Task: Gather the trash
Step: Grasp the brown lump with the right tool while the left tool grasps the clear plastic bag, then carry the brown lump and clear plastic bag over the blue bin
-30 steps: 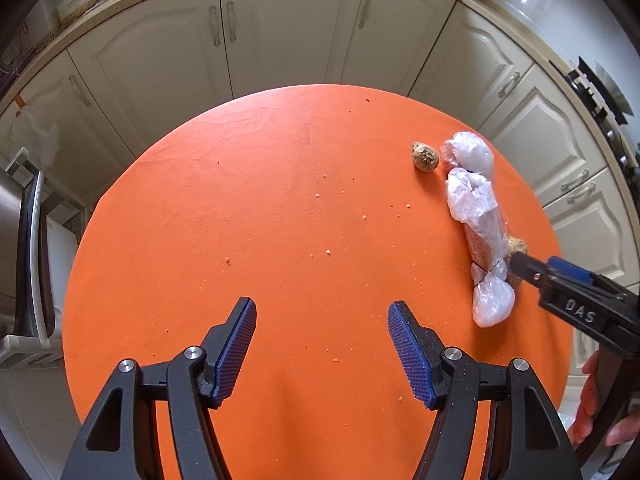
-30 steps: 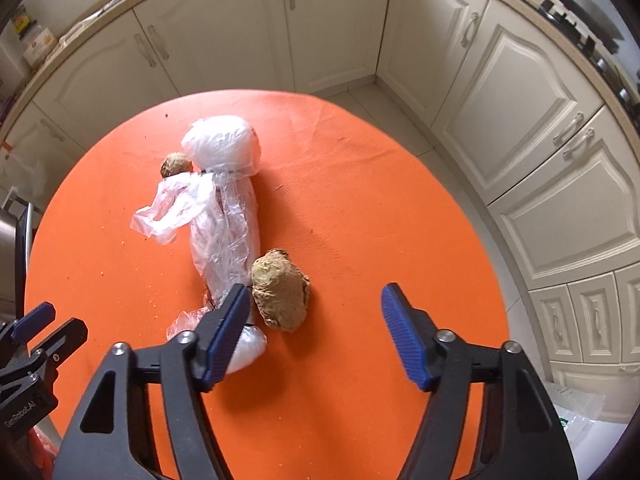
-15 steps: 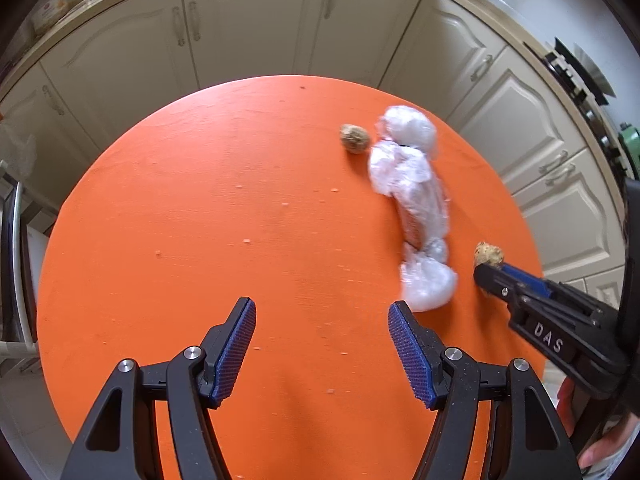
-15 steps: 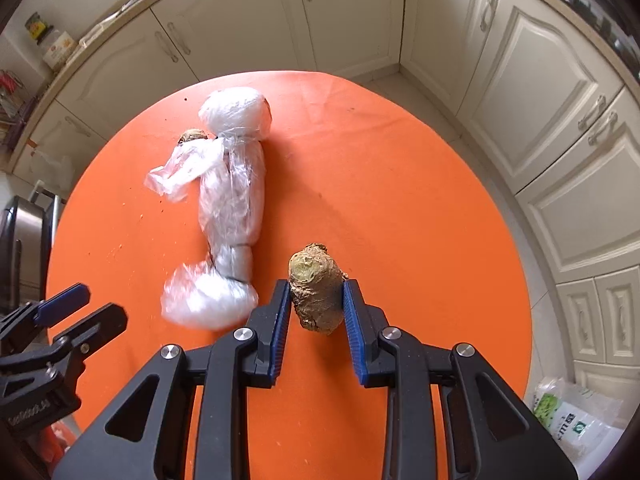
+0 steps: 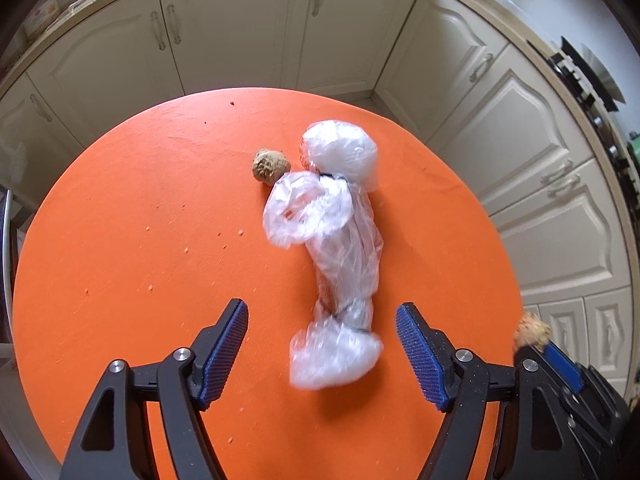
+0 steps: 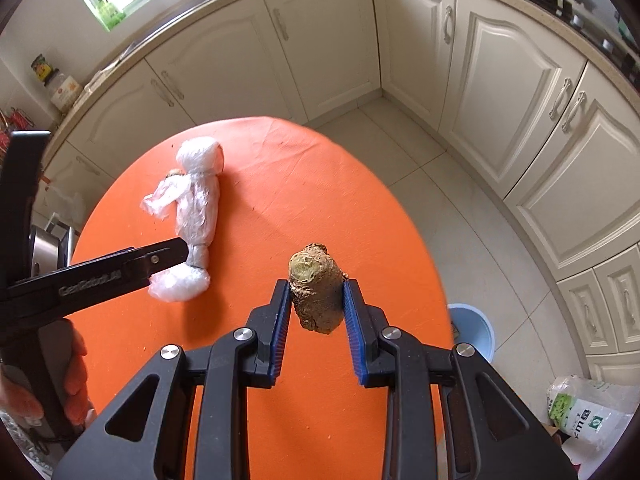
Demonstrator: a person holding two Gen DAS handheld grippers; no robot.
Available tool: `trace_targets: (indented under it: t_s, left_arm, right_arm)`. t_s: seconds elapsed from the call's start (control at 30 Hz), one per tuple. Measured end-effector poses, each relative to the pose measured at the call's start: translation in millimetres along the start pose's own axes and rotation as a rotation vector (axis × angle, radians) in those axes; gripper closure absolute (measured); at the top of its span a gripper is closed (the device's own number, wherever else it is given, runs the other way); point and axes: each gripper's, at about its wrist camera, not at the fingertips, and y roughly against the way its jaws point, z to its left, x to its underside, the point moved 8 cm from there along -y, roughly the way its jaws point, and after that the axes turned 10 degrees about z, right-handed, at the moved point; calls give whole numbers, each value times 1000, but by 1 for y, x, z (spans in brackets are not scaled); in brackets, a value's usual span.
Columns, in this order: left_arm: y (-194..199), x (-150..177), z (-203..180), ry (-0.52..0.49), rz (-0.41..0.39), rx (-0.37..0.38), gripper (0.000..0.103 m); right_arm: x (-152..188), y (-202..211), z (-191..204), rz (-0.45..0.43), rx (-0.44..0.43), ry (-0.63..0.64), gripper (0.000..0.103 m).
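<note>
Overhead, the right tool (image 6: 316, 312) grips a ginger root (image 6: 317, 294); the left tool (image 5: 322, 354), its jaws opening, straddles a plastic-wrapped bundle (image 5: 340, 256) on the orange bench (image 5: 140, 220).

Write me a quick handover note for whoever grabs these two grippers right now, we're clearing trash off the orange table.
Right gripper: shut on the ginger piece, lifted clear of the orange table.
Left gripper: jaws opening, straddling the near end of the plastic-wrapped bundle; pads not pressing on it.
On the table: the bundle, and a small brown lump beside its far end, plus scattered crumbs.
A blue bin stands on the floor past the table edge, probably the drop spot.
Done: ginger piece picked up.
Left: drop it, then collect the bundle and the small lump.
</note>
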Motion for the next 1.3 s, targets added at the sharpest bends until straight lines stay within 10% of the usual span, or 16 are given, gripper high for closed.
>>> trace_targets:
  t_s: [0.17,0.27,1.3]
  left_arm:
    - [-29,-18,-11,22,12,-19,33]
    - [-40,-21,-20,-43,-21,-74,77]
    - [35,113,-114,-366,-107,-34,78]
  right_arm:
    - [-17,-9,-10,-3,-12,-2,76]
    - [-22,-20,-11,11,-24,-6,76]
    - [82,56,-77,-65,25,-187,76]
